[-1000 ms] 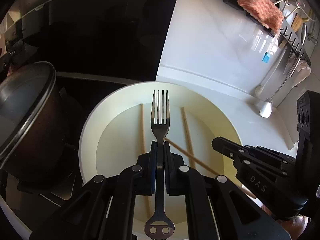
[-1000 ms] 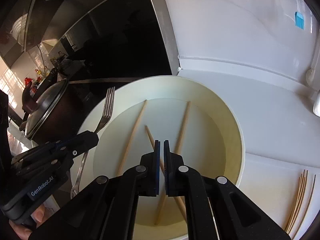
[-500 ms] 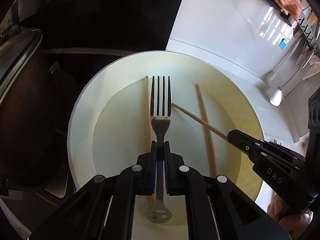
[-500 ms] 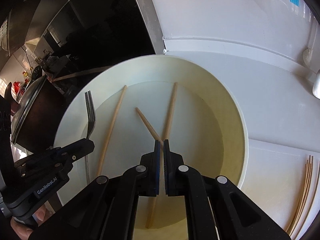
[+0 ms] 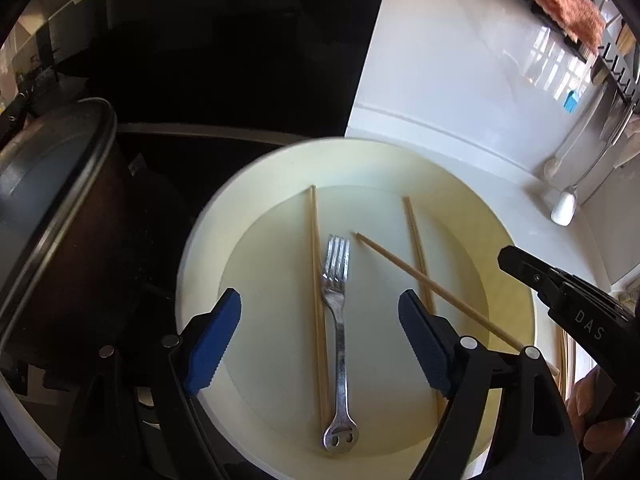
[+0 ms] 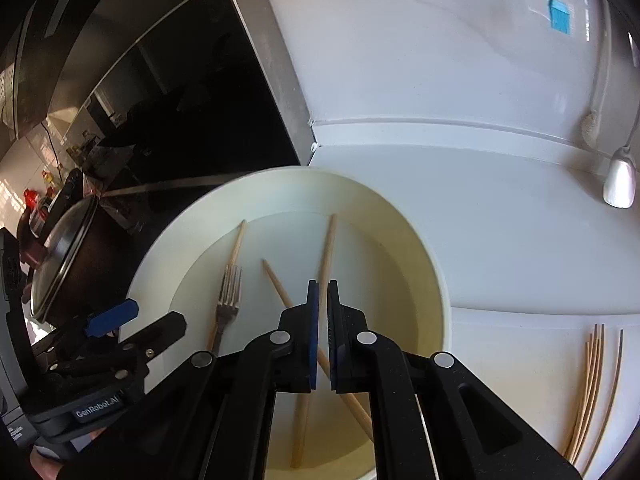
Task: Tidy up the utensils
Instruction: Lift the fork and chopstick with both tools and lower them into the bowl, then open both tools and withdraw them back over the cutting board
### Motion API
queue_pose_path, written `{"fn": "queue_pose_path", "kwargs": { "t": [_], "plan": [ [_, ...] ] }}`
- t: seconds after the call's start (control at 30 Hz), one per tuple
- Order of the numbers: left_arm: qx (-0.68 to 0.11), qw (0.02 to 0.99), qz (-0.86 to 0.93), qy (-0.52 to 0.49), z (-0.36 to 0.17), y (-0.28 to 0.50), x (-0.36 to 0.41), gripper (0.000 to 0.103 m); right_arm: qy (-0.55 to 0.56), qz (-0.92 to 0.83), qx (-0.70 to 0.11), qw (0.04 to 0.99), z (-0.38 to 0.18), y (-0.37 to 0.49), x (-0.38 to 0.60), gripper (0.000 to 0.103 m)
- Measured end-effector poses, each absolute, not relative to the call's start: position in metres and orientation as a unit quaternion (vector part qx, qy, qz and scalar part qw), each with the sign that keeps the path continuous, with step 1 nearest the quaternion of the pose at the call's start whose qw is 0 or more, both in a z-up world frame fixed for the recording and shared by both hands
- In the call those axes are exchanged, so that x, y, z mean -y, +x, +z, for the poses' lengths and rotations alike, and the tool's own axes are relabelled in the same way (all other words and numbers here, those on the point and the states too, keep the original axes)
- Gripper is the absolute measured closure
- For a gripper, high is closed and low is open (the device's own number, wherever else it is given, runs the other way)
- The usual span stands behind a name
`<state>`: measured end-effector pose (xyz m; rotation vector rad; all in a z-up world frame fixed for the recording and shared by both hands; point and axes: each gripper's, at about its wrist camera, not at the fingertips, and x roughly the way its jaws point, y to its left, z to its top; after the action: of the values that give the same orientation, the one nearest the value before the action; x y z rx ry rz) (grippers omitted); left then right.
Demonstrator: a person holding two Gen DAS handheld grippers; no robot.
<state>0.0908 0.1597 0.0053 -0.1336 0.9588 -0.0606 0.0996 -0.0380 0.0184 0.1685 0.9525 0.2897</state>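
A metal fork (image 5: 338,332) lies flat in the cream plate (image 5: 508,280), tines away from me, beside a wooden chopstick (image 5: 318,304). Another chopstick (image 5: 416,240) lies to its right. My left gripper (image 5: 320,340) is open above the fork, blue pads wide apart. My right gripper (image 6: 323,308) is shut on a third chopstick (image 6: 280,286), which slants over the plate (image 6: 436,288) and crosses another chopstick (image 6: 326,256). The fork (image 6: 226,300) also shows in the right wrist view.
A dark pot with a lid (image 5: 52,208) stands at the plate's left on the black hob. Several chopsticks (image 6: 592,384) lie on the white counter to the right. A white ladle (image 6: 620,176) and hanging utensils sit by the back wall.
My left gripper has opened and let go of the fork, which now lies in the plate. My right gripper still holds its chopstick and has shifted slightly.
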Motion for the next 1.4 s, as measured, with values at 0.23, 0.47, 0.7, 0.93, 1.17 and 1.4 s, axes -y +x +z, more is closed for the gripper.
{"fn": "queue_pose_path", "kwargs": {
  "t": [0.23,0.47,0.7,0.93,1.17,1.4],
  "plan": [
    [-0.466,0.881,-0.003,-0.079,0.022,0.082,-0.172,0.009,0.114,0.098,-0.412,0.899,0.045,0.068,0.078,0.061],
    [-0.471,0.879,0.012,-0.075,0.026,0.067,-0.168,0.009,0.112,0.049,-0.427,0.896,0.04,0.039,0.112,0.055],
    [-0.476,0.876,0.018,-0.072,0.028,0.053,-0.155,0.009,0.101,0.033,-0.463,0.88,0.014,0.014,0.133,0.055],
    [-0.473,0.879,0.001,-0.051,0.037,0.032,-0.116,0.009,0.126,0.026,-0.457,0.88,0.014,-0.017,0.165,0.055],
    [-0.462,0.885,-0.049,-0.027,0.047,0.005,-0.04,0.008,0.139,-0.017,-0.449,0.883,0.015,-0.065,0.239,0.055],
    [-0.463,0.882,-0.086,-0.011,0.04,-0.018,0.038,0.007,0.144,-0.053,-0.448,0.881,0.01,-0.106,0.315,0.053]
  ]
}}
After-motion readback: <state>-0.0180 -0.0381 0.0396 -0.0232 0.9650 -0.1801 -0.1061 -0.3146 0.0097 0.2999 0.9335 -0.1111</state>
